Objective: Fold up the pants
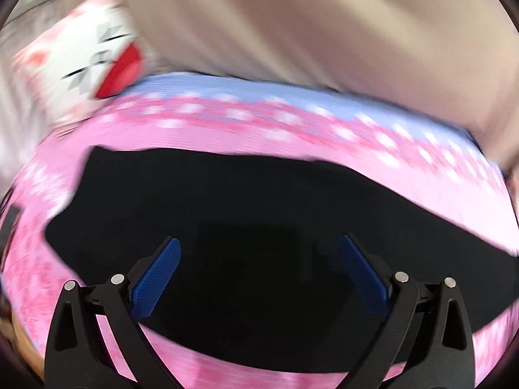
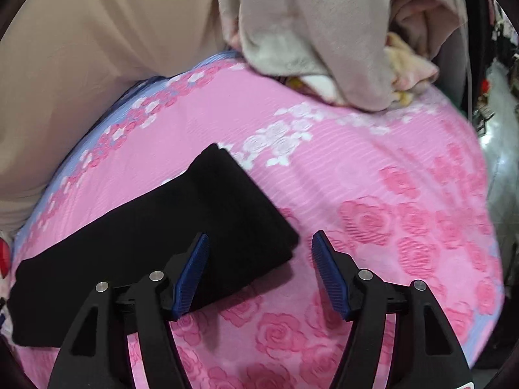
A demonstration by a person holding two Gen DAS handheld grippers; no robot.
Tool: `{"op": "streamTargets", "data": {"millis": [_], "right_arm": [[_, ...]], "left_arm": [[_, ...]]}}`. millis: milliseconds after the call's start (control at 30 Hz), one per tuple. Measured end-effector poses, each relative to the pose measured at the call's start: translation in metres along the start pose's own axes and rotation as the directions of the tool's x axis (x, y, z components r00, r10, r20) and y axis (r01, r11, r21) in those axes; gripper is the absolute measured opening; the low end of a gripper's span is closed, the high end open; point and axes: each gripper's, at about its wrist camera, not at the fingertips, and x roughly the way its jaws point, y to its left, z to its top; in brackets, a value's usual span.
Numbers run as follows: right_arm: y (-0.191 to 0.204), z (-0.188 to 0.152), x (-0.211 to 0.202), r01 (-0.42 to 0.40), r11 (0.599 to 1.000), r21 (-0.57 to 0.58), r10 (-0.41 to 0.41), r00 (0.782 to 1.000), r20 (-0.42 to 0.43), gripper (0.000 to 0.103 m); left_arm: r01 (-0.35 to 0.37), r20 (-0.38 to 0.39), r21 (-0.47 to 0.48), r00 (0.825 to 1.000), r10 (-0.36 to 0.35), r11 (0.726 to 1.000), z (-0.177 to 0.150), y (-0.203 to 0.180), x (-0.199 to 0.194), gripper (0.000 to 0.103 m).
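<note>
Black pants [image 1: 259, 214] lie flat on the pink floral bedspread [image 2: 373, 168]. Left tool [image 1: 258, 246], spread wide and empty, hovers over mid-fabric; right tool [image 2: 259, 240], likewise wide and empty, straddles the pants' right end. Risk: a shallow pinch could catch only the top layer, skewing the fold.

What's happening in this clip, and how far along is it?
A person with handheld tongs in each hand is folding black fabric pants on a pink rose-patterned bedspread. The pants lie flat as a long narrow strip, apparently already folded lengthwise. The left tongs hover open above the middle of the strip; the right tongs are open at one end, one finger over the fabric edge. Neither grips anything. A beige fleece blanket is piled at the far side.
</note>
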Motion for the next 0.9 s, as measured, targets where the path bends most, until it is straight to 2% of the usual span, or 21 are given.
{"op": "streamTargets", "data": {"millis": [100,133,167,200,267,333,367,400,433,600,700,800,900], "right_arm": [[0.005,0.0,0.008,-0.006,0.999,-0.036,0.007,1.0,0.019,0.064],[0.004,0.001,0.009,-0.029,0.999,-0.03,0.03,0.999,0.022,0.047],[0.002,0.003,0.012,-0.067,0.998,-0.014,0.067,0.998,0.01,0.019],[-0.002,0.003,0.015,-0.152,0.988,0.028,0.152,0.988,-0.006,0.018],[-0.004,0.006,0.016,-0.18,0.981,0.066,0.181,0.983,-0.003,0.017],[0.0,0.008,0.006,-0.299,0.946,0.126,0.298,0.954,0.024,0.017],[0.008,0.011,-0.003,-0.372,0.918,0.137,0.37,0.928,0.047,0.017],[0.023,0.013,-0.015,-0.419,0.901,0.116,0.414,0.908,0.067,0.017],[0.038,0.015,-0.025,-0.439,0.894,0.086,0.434,0.898,0.076,0.017],[0.159,0.012,-0.068,-0.566,0.811,-0.15,0.577,0.816,0.034,0.017],[0.247,-0.008,-0.076,-0.628,0.722,-0.29,0.64,0.765,-0.065,0.017],[0.316,-0.036,-0.069,-0.656,0.654,-0.378,0.649,0.743,-0.165,0.017],[0.364,-0.065,-0.052,-0.663,0.617,-0.424,0.624,0.741,-0.249,0.017]], "left_arm": [[0.048,-0.049,0.084,0.998,-0.044,0.995,-0.009,-0.045,0.008,0.096],[0.063,-0.064,0.104,0.996,-0.056,0.993,-0.013,-0.056,0.011,0.096],[0.075,-0.075,0.119,0.995,-0.067,0.99,-0.014,-0.063,0.012,0.096],[0.092,-0.091,0.139,0.993,-0.08,0.986,-0.018,-0.073,0.014,0.096],[0.111,-0.109,0.157,0.99,-0.095,0.981,-0.022,-0.085,0.017,0.096],[0.124,-0.12,0.174,0.987,-0.104,0.977,-0.027,-0.093,0.016,0.096],[0.13,-0.121,0.177,0.987,-0.109,0.976,-0.027,-0.093,0.017,0.096],[0.135,-0.125,0.177,0.986,-0.113,0.975,-0.028,-0.093,0.018,0.096],[0.137,-0.13,0.171,0.985,-0.116,0.976,-0.029,-0.09,0.019,0.096],[0.159,-0.111,0.101,0.983,-0.148,0.982,-0.027,-0.058,0.016,0.096],[0.15,-0.086,0.081,0.986,-0.143,0.985,-0.024,-0.038,0.01,0.096],[0.126,-0.056,0.05,0.991,-0.123,0.991,-0.023,-0.007,0.005,0.096],[0.103,-0.048,0.011,0.994,-0.103,0.995,-0.024,0.029,0.006,0.096]]}}
